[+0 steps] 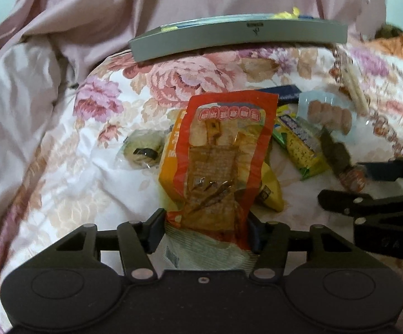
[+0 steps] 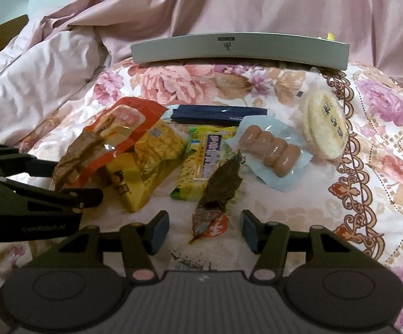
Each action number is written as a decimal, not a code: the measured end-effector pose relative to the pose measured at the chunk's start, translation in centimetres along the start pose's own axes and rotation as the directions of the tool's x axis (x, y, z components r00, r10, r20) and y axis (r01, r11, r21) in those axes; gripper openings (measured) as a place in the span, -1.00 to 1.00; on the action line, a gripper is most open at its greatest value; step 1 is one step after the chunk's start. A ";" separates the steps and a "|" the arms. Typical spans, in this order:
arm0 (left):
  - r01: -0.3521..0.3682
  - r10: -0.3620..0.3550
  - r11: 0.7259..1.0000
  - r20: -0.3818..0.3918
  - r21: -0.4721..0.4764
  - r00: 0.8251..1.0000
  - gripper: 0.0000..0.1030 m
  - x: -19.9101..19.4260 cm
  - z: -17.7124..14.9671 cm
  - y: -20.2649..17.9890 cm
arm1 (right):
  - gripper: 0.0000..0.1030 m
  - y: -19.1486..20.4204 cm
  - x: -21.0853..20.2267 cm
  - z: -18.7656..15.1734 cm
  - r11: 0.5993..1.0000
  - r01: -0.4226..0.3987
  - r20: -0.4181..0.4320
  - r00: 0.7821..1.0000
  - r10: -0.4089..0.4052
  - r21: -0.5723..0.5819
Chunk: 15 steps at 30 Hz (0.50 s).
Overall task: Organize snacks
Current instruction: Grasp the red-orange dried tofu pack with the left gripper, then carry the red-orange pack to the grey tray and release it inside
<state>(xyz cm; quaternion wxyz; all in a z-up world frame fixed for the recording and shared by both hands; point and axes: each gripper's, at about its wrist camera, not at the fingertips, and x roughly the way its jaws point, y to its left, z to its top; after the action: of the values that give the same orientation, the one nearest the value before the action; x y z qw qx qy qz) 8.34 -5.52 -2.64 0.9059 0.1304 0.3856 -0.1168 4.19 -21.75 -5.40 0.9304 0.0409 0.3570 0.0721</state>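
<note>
My left gripper point(image 1: 205, 231) is shut on a red snack pouch point(image 1: 223, 150) of brown dried tofu and holds it above the floral bedspread; it also shows in the right wrist view point(image 2: 109, 136). My right gripper point(image 2: 205, 228) is open, its fingers on either side of a dark leaf-shaped snack packet point(image 2: 218, 192) lying on the bed. A grey tray point(image 2: 240, 48) with snacks in it stands at the back. A yellow packet point(image 2: 145, 164), a green-yellow bar point(image 2: 201, 161), a sausage pack point(image 2: 271, 153), a dark blue bar point(image 2: 218, 115) and a round rice cake point(image 2: 325, 126) lie between.
A pink quilt point(image 2: 173, 2) is bunched up behind the tray and to the left. A round wrapped biscuit point(image 1: 143, 151) lies left of the pile. A white packet point(image 1: 201, 253) lies under my left gripper. The left gripper reaches in at the right wrist view's left edge point(image 2: 70, 178).
</note>
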 end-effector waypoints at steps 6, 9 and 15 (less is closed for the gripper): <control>0.012 -0.011 0.999 0.038 -0.030 0.999 0.14 -1.4 -1.0 0.1 | 0.10 1.3 -0.4 -0.1 0.997 -0.037 0.037 0.999 0.040 -0.072; 0.019 -0.018 0.999 0.043 -0.034 0.999 0.13 -1.9 -1.2 -0.2 | 0.09 2.0 -0.6 -0.2 0.993 -0.046 0.049 0.997 0.052 -0.112; 0.020 -0.017 0.999 0.066 -0.043 0.998 0.14 -2.5 -1.5 -0.5 | 0.07 2.2 -0.1 -0.5 0.992 -0.061 0.020 0.998 0.063 -0.111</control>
<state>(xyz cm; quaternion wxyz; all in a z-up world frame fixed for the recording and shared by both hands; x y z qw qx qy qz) 5.53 -5.21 -1.88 0.9196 0.1032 0.3592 -0.1211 3.56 -19.55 -5.44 0.9328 0.0015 0.3400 0.1199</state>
